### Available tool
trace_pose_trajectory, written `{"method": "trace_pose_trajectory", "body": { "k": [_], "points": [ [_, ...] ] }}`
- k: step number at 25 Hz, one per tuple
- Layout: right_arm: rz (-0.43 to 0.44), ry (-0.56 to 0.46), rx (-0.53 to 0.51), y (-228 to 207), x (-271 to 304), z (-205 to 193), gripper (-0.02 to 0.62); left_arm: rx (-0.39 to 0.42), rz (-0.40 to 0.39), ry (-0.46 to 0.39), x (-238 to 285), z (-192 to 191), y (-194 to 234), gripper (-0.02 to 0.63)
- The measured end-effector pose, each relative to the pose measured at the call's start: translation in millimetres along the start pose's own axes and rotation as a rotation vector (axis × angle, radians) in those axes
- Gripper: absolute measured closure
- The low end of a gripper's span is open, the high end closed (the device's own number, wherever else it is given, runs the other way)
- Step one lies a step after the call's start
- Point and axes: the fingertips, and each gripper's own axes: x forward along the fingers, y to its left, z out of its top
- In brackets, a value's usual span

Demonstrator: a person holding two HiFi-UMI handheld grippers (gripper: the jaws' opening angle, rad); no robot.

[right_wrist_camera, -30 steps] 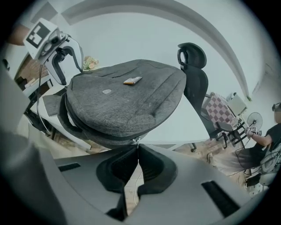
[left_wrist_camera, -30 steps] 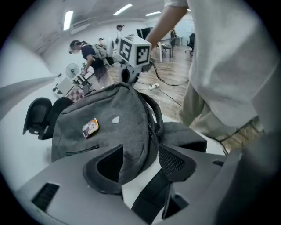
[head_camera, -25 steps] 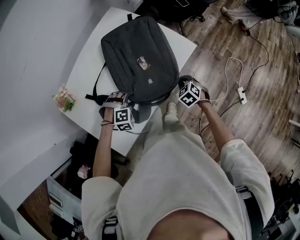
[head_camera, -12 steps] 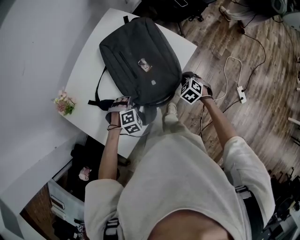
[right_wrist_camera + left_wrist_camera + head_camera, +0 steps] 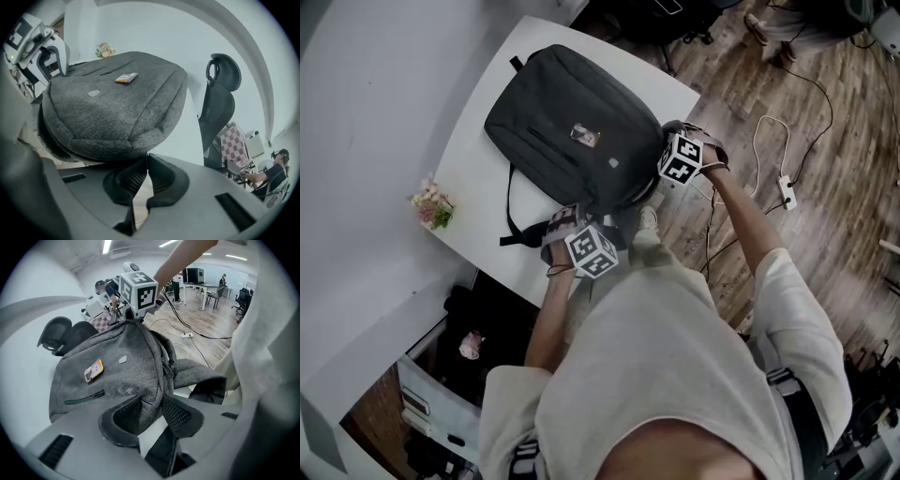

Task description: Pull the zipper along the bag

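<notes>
Moved: dark grey fabric backpack (image 5: 567,122) has swung round on the white counter (image 5: 478,178), its top now pointing up-left; the left tool (image 5: 151,401) has slid along the near edge toward the person's body, its jaws just closing.
Left tool: clenched on the backpack's near corner, grey cloth bunched between both pads.
Why held so: judged an anchor, keeping the cloth taut so the zip can run without the bag creeping.
Right tool: (image 5: 146,159) pinched tight, pads together just under the backpack's rim at its right side; whether a pull tab sits between them cannot be made out.
Zip: one black zipper pull (image 5: 167,369) hangs on the side seam, up the seam from the left tool's grip and untouched by it.
Bag's place: flat on the counter, near end overhanging the counter's edge in front of the person.
Around: small bunch of pink flowers (image 5: 430,204) at the counter's left edge, well apart; black office chair (image 5: 220,91) beyond the counter; white power strip (image 5: 785,190) and cable on the wooden floor.
In the way: nothing lies on the seam itself; the bag's curved corner looks the likeliest snag.
</notes>
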Motion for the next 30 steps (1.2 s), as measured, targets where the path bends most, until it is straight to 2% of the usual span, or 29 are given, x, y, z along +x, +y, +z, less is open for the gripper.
{"method": "trace_pose_trajectory", "body": {
  "k": [4,8,15,26,30],
  "points": [
    [-0.014,0.018,-0.086,-19.6,10.7,8.3,0.575,-0.018,-0.047,-0.038,4.4,14.3,-2.9,0.442],
    [-0.031,0.038,-0.114,-39.3,17.4,8.3,0.575,-0.025,-0.065,-0.059,11.3,32.9,0.2,0.442],
    [-0.085,0.047,-0.041,-57.8,17.3,-0.9,0.575,-0.112,-0.123,-0.082,24.7,55.9,6.9,0.44],
    [-0.113,0.07,0.022,-47.4,-1.0,-22.5,0.575,-0.189,-0.134,-0.111,32.0,64.2,8.8,0.442],
    [-0.106,0.067,0.084,-34.5,-10.9,-33.4,0.575,-0.21,-0.13,-0.124,34.1,67.7,8.1,0.442]
  ]
}}
